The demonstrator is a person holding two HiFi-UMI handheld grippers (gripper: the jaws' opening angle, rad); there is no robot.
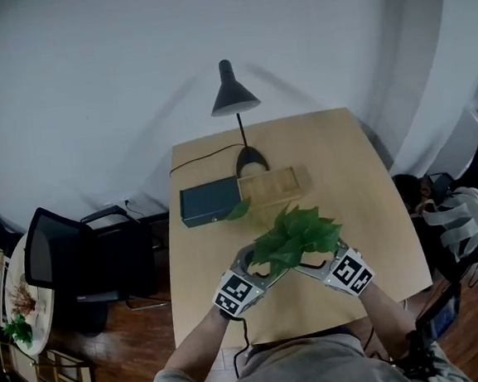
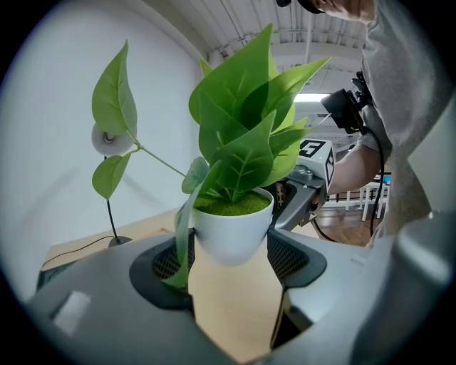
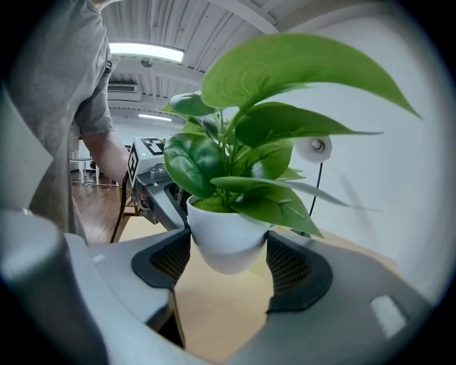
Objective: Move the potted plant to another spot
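At the far left of the head view a black office chair point(image 1: 57, 252) is seen on the wooden floor. The middle of the frame is filled by a light wooden table point(image 1: 371, 174). On its far part a dark box point(image 1: 209, 203) is placed, with a wooden tray point(image 1: 277, 184) just beside it on the right and a black desk lamp point(image 1: 235, 99) behind them.

The potted plant point(image 1: 295, 235) is found at the lower middle of the frame, over the near part of the table. It is held from the left by the left gripper point(image 1: 258, 269) and from the right by the right gripper point(image 1: 319, 264).

In the left gripper view the white pot point(image 2: 229, 232) is pressed between the two black pads, and its round bottom is seen clear of the table top. In the right gripper view the pot is clamped in the same way, also off the table.
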